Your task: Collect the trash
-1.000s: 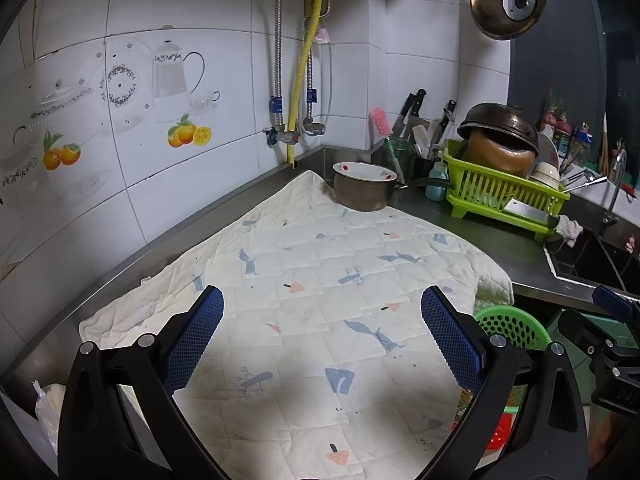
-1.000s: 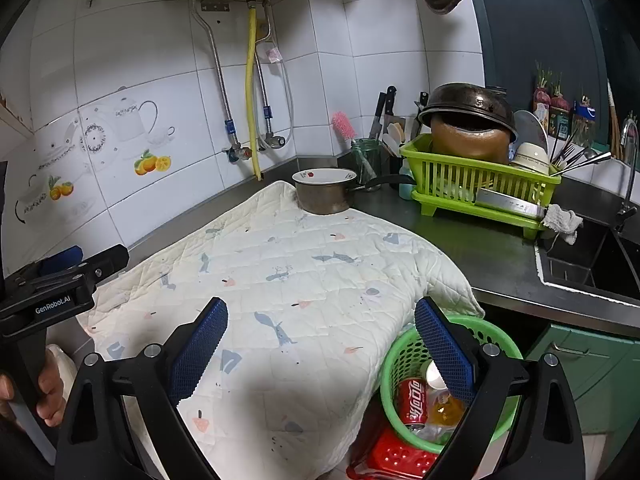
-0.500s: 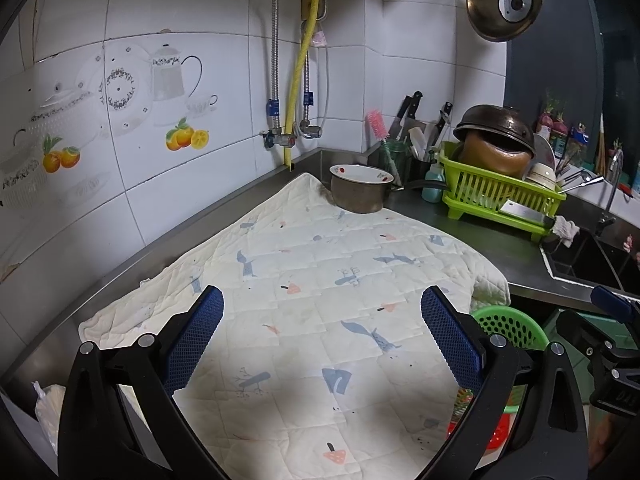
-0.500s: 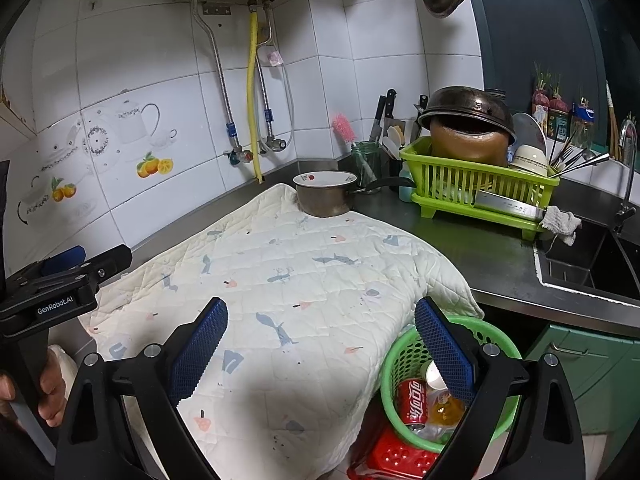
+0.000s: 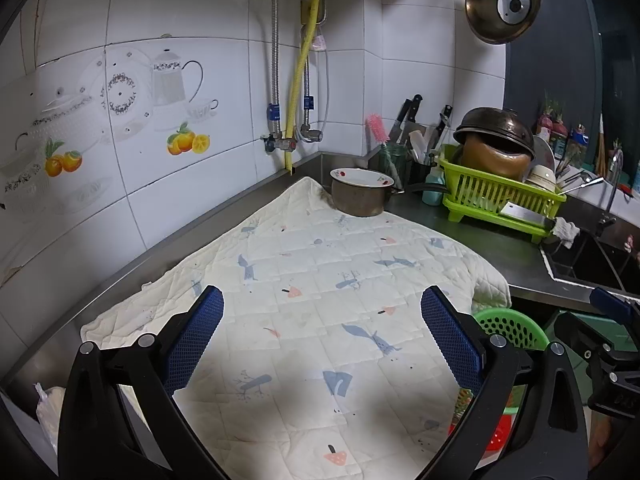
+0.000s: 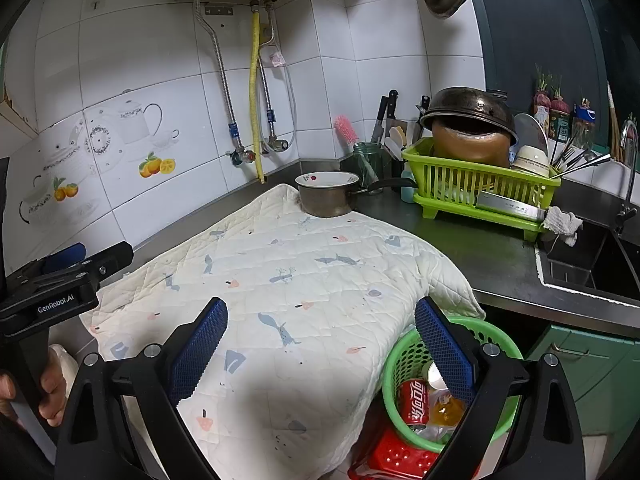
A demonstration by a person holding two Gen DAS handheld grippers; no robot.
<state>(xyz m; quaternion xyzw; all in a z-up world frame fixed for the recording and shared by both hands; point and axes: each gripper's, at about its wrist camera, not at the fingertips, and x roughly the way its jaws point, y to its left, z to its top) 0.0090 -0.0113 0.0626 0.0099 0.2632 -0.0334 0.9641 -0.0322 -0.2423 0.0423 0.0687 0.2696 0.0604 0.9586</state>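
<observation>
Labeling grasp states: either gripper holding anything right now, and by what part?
Nothing held. Left gripper and right gripper are both open, empty, above the quilted mat.

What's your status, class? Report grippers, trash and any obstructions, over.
Left gripper open, empty. Right gripper open, empty. Trash, including a red can, in the green basket below the counter edge. Quilted cloth bare, overhanging the basket's rim.

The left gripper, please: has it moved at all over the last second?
Yes, slightly. In its own view the saucepan and green dish rack have slid left and down, so the left gripper has turned a little right and upward.
</observation>
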